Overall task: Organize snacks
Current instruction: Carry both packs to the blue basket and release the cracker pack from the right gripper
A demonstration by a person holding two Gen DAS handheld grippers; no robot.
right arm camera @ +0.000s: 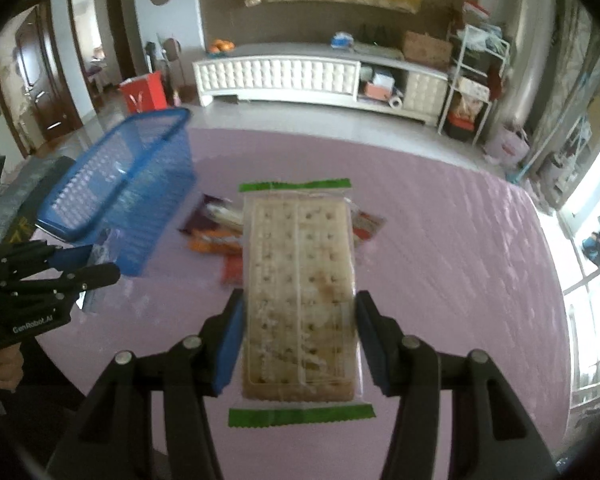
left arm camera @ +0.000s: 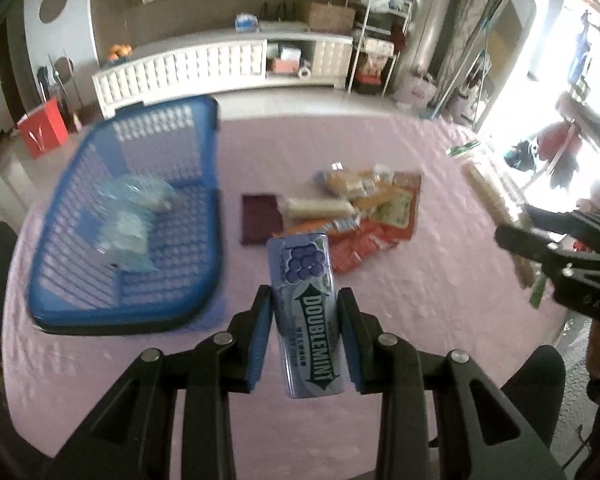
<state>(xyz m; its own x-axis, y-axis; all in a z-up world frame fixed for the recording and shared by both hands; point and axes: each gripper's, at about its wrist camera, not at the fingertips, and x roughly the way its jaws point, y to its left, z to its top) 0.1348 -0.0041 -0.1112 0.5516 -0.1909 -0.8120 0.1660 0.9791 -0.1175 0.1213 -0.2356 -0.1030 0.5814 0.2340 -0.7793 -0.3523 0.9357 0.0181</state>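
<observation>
I see the blue basket (left arm camera: 128, 216) smeared by motion, and the pale packets (left arm camera: 130, 220) inside it are unreadable. The cracker pack (right arm camera: 300, 296) hides most of the snack pile (right arm camera: 216, 232) behind it.

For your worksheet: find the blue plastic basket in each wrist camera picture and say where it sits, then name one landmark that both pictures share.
Left wrist view: the blue basket fills the left-middle on the pink tablecloth, with clear packets inside.
Right wrist view: the same basket sits at upper left, above the other tool.
Shared landmark: the white cabinet along the far wall.
</observation>
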